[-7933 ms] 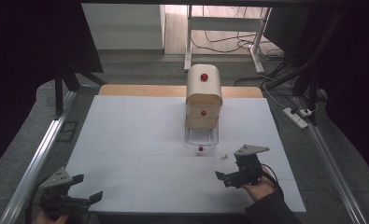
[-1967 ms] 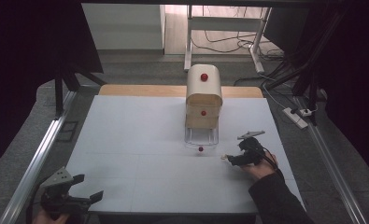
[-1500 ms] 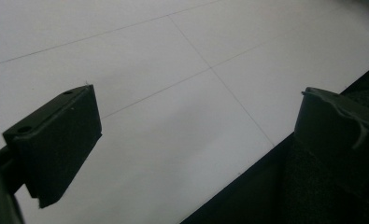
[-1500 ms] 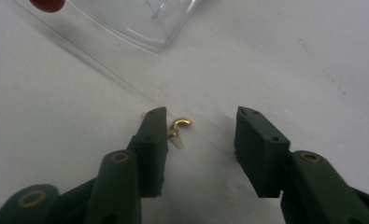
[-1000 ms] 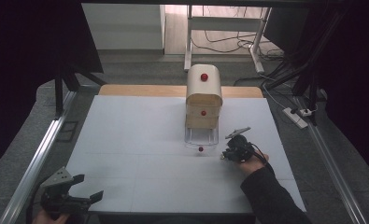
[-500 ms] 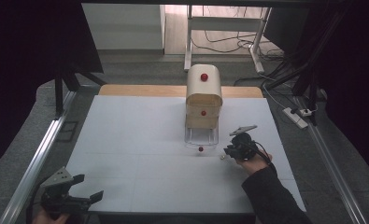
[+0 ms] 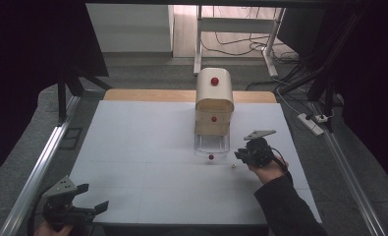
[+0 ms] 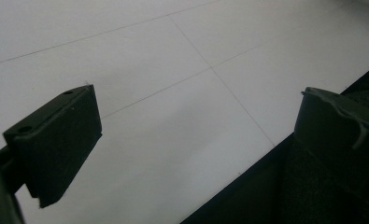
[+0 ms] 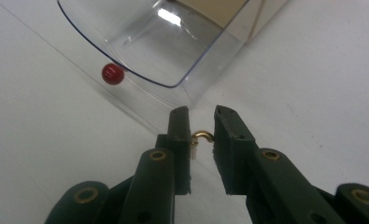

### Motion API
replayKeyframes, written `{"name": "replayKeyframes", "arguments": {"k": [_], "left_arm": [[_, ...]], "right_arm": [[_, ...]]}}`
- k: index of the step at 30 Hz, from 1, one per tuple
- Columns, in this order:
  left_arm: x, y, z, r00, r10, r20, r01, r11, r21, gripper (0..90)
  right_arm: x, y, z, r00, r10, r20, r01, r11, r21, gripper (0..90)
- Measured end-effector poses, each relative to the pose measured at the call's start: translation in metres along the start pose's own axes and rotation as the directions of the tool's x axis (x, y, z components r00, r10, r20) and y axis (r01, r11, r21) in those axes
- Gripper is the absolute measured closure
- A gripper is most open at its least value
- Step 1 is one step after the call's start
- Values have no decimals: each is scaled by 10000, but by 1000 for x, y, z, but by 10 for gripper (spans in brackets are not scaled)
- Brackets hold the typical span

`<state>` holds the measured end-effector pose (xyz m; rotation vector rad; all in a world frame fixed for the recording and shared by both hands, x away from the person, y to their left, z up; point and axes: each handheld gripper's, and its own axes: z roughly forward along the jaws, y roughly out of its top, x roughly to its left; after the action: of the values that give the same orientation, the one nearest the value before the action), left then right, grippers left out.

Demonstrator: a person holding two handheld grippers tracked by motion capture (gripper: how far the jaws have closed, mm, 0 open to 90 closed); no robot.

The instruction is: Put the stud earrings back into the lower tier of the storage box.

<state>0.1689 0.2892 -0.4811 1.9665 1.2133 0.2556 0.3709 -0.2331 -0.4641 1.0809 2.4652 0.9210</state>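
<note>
My right tool (image 9: 202,122) stands nearly closed, a small brass hook (image 9: 202,136) between its jaws; whether it is clamped I cannot tell. Just ahead: the clear drawer's (image 9: 173,56) corner and red knob (image 9: 113,73). My left tool (image 7: 76,204) rests wide open, holding nothing, at the tabletop's (image 7: 147,147) near edge, open surface between.

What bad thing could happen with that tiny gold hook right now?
The small brass hook sits between the right gripper pads, which look barely closed on it, so it may slip out and fall onto the white table. The gripper also sits close to the clear drawer and could bump its corner.
</note>
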Motion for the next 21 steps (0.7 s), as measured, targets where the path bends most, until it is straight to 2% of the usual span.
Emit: {"name": "replayKeyframes", "arguments": {"k": [4,10,21], "left_arm": [[0,0,0,10000,-9,-1,9,10000,-2,10],[0,0,0,10000,-31,4,31,10000,-8,10],[1,0,0,10000,-48,14,48,10000,2,10]], "right_arm": [[1,3,-4,9999,-15,-113,12,9996,-274,760],[2,8,-10,9989,217,-424,-244,9977,-638,760],[6,18,-13,9971,238,-729,-310,9946,-988,760]]}}
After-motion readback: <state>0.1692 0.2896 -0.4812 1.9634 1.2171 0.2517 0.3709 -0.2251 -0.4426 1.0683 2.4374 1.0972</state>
